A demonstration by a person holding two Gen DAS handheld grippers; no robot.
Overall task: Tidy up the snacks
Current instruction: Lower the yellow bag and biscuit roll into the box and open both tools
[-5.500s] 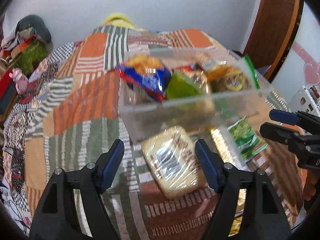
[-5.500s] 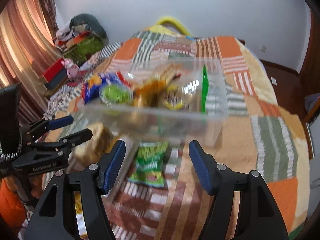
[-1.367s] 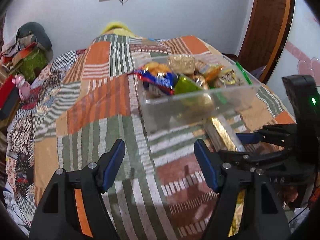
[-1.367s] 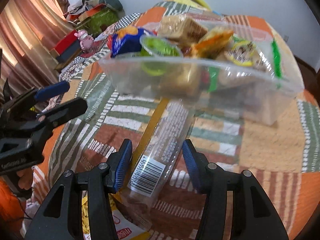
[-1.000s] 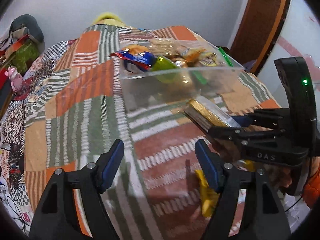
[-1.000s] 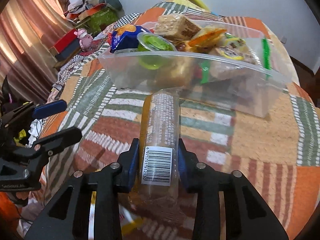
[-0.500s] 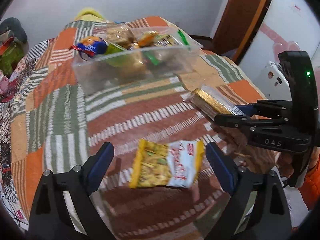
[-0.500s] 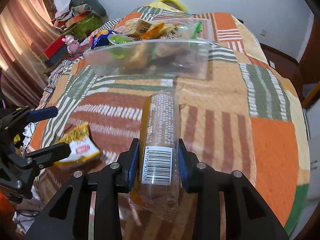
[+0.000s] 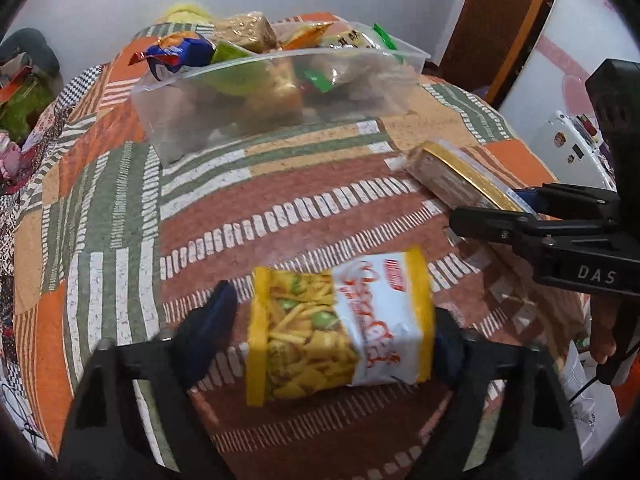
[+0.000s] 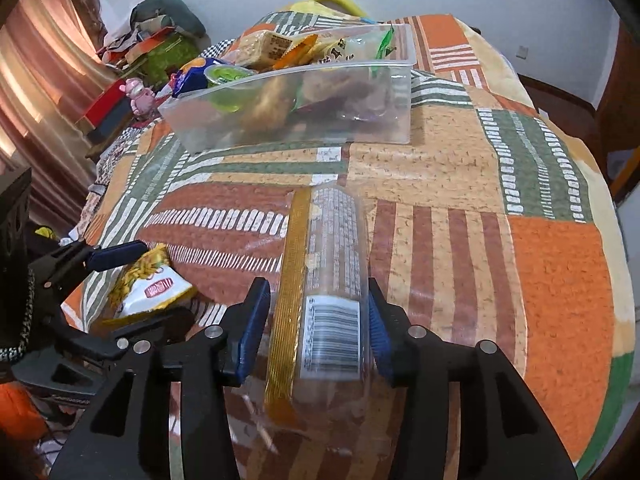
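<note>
Patchwork bed (image 10: 460, 168) | right claw (image 10: 316, 320) pinching long wrapped biscuit pack (image 10: 332, 264) — long axis toward snack bin (image 10: 304, 120) | left claw (image 9: 324, 324) spread around yellow packet (image 9: 340, 320) — lying crosswise

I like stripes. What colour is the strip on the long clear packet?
Gold, along the long clear packet; right wrist view shows it best.

1 bin (image 9: 224, 120), 2 loose snack pkts (image 9: 340, 332)

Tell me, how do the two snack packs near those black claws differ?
The long clear pack is slim, see-through, gold-edged, barcoded; the yellow chips bag is flat, opaque, printed. The right gripper pinches the long pack; the left gripper's jaws only flank the bag. Neither is in the clear bin.
</note>
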